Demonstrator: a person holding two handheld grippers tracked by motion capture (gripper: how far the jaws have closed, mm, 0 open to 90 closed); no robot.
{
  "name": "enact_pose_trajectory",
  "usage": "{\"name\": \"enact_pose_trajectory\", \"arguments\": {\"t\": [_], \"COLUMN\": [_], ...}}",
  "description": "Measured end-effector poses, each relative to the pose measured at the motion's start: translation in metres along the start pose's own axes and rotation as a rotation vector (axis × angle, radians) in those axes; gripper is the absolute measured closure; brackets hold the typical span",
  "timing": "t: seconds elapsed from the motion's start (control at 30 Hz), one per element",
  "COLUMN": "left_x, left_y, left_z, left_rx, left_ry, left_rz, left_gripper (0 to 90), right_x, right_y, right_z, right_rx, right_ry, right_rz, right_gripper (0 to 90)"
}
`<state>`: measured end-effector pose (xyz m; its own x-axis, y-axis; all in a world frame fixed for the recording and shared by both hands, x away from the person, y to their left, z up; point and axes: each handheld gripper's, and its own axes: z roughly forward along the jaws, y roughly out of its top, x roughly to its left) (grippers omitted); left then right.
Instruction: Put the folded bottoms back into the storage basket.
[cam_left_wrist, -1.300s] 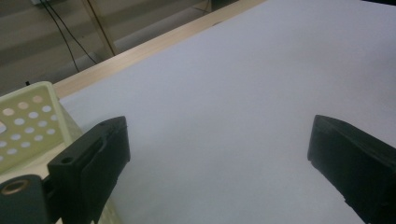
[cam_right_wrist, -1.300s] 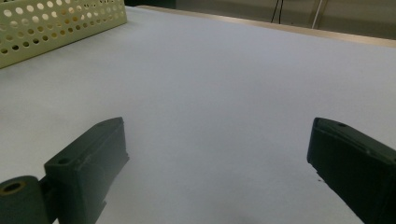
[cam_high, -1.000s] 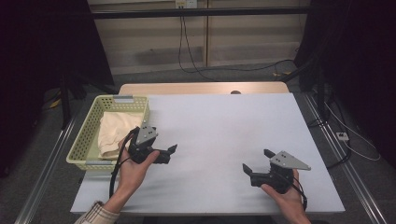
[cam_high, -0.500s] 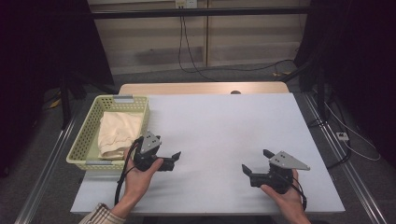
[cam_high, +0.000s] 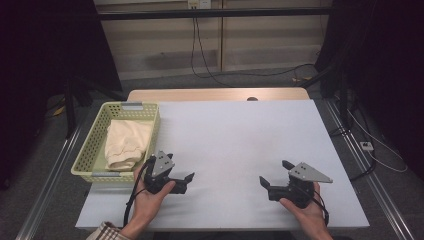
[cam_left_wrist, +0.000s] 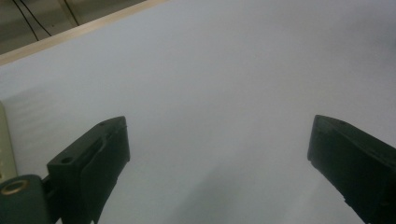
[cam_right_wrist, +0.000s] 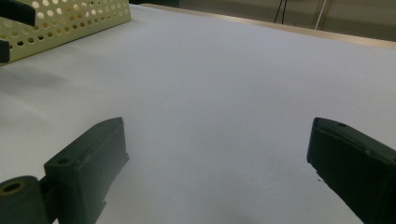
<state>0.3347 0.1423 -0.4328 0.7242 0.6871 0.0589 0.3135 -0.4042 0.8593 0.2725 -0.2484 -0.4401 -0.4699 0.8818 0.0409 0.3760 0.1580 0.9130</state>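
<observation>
We kept the white counter (cam_high: 240, 145) bare across its middle, a wide working surface with nothing on it but our own tools. The pale green basket (cam_high: 97, 145) sat at its left edge, its long axis running from near to far, its perforated wall also showing at the upper left of the right gripper view. It held the cream cloth (cam_high: 126, 145), which lay bunched and folded inside, filling the nearer half of the basket and reaching no rim; the bundle's long side ran near to far, along the basket's length, though the folds were too soft for us to say which end led.

We held the left tongs (cam_high: 186, 181) low over the counter just right of the basket's near corner, pointed to the right and away from the cloth, touching neither. Their jaws stood spread wide, with only white surface between them in the left gripper view. We judged that they waited close to the basket because the cloth was the nearest thing to reach.

The right tongs (cam_high: 266, 183) rested well apart at the near right, pointed left toward the other pair, jaws likewise spread and empty. Placed so, they left the middle free, probably as the place where the cloth would be laid.
</observation>
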Motion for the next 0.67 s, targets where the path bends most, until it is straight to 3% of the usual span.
{"name": "enact_pose_trajectory", "arguments": {"t": [0.13,0.2,0.3,0.5,0.57,0.67], "left_x": [-0.0035,-0.0035,-0.0018,0.0047,0.005,0.0014], "left_y": [-0.0036,-0.0055,-0.0085,-0.0092,-0.0091,-0.0089], "left_z": [0.0004,0.0004,0.0028,0.0034,0.0038,0.0049], "left_rx": [0.009,0.003,0.037,0.01,0.018,0.021], "left_ry": [-0.009,0.002,0.001,0.019,0.007,0.013], "left_rz": [0.011,0.001,-0.024,-0.047,-0.05,-0.021], "left_gripper": [5.9,5.8,5.8,5.7,5.5,5.5], "right_x": [-0.0009,-0.001,-0.0012,-0.0021,-0.0021,-0.0017], "right_y": [-0.0002,-0.0001,0.0003,0.0003,0.0004,0.0003], "right_z": [-0.0004,-0.0007,-0.0014,-0.003,-0.0027,-0.0022], "right_rx": [-0.002,-0.002,-0.005,-0.006,-0.005,-0.005], "right_ry": [-0.003,-0.005,-0.003,-0.003,-0.005,-0.005], "right_rz": [0.003,0.002,-0.005,-0.002,-0.003,-0.005], "right_gripper": [4.7,4.6,4.7,4.6,4.6,4.6]}}
